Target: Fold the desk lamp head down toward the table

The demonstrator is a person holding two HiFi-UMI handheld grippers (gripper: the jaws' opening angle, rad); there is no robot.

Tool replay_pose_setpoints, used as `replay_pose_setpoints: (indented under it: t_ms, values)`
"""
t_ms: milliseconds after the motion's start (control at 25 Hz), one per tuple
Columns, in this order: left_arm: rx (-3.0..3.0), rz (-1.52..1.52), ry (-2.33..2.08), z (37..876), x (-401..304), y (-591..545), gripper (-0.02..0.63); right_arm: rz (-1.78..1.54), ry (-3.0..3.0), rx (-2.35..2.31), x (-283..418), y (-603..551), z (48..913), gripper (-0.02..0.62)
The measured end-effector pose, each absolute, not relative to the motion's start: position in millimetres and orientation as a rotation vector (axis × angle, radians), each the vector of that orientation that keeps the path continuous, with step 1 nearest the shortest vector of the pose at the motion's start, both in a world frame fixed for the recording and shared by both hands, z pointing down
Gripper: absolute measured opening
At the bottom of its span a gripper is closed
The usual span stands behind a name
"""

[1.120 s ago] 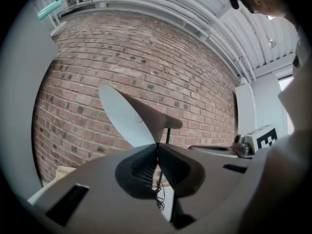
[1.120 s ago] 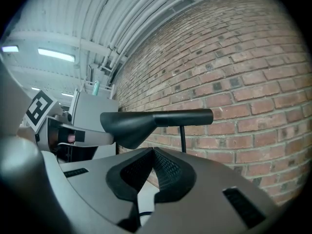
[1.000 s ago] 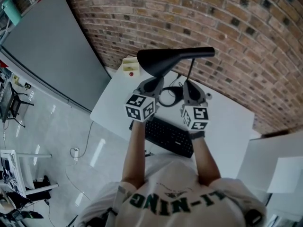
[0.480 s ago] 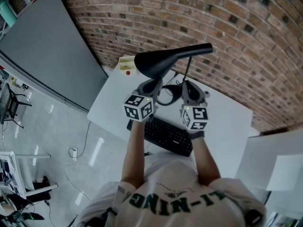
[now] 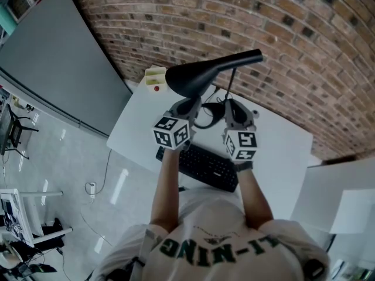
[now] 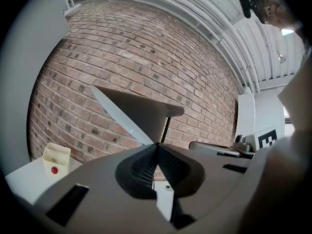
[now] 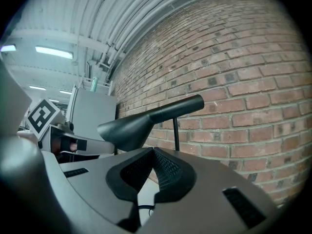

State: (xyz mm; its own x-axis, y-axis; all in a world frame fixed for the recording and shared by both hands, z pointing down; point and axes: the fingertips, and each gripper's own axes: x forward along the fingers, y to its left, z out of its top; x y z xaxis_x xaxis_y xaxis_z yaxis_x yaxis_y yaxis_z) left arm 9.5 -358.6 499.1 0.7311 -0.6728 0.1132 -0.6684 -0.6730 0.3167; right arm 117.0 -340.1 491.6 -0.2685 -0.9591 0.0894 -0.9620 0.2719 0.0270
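Lamp head sits raised over the white table, just above both grippers. Left gripper and right gripper are pinched together, nothing in either.

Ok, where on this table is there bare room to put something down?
The table is bare on its right, between keyboard and edge. A smaller patch lies left, between the yellow box and the keyboard. Middle is crowded: lamp head, cable loop, left gripper, right gripper.
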Motion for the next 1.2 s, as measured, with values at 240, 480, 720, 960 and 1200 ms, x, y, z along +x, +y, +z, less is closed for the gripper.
replay_pose_setpoints:
  t_ms: [240,480,720,960,1200]
  values:
    - [2.575,-0.031,-1.010,507.5,14.5,-358.7,0.002,0.040,-2.437,1.843,115.9,-339.3,490.9,0.003]
    - [2.561,-0.035,-0.985,513.7,19.1,-358.6,0.002,0.037,-2.451,1.834,114.6,-338.9,488.9,0.004]
    - [2.558,-0.013,-0.975,523.0,25.3,-359.6,0.002,0.056,-2.437,1.844,117.6,-339.5,494.6,0.003]
    - [2.566,0.016,-0.961,529.3,30.6,-359.5,0.000,0.064,-2.433,1.853,118.7,-339.2,491.9,0.003]
    - [2.565,0.031,-0.944,536.9,38.0,-360.6,0.000,0.070,-2.410,1.882,127.9,-340.7,497.5,0.003]
